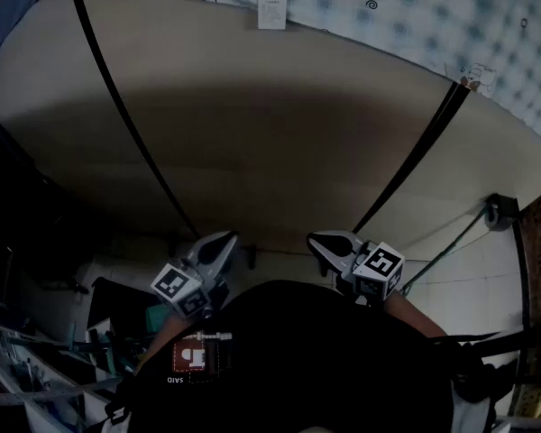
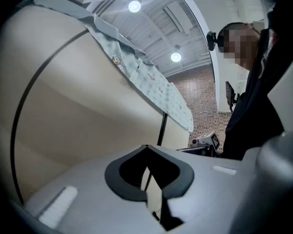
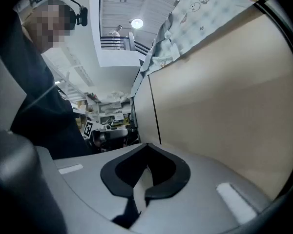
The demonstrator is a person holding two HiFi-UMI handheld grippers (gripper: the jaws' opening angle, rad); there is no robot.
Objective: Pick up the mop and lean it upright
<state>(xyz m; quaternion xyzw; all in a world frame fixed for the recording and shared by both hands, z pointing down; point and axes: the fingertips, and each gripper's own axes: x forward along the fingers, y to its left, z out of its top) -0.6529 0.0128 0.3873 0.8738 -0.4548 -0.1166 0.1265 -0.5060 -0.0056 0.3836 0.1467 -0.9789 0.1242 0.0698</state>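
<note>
"Mop showing anywhere?"

"Not in any view. I'm holding left gripper (image 1: 231,237) and right gripper (image 1: 313,239) clenched, empty, lower centre, facing beige panel (image 1: 270,133). Probably searching lower first, opening jaws before reaching."

light: dim head view | source: ceiling lamps (image 2: 134,6) | edges: fisheye-bent, dark vignette | glare: none

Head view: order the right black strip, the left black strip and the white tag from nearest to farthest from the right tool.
1. Right black strip, just beside the right tool.
2. Left black strip, across by the left tool.
3. White tag, farthest, high at the top edge.
</note>
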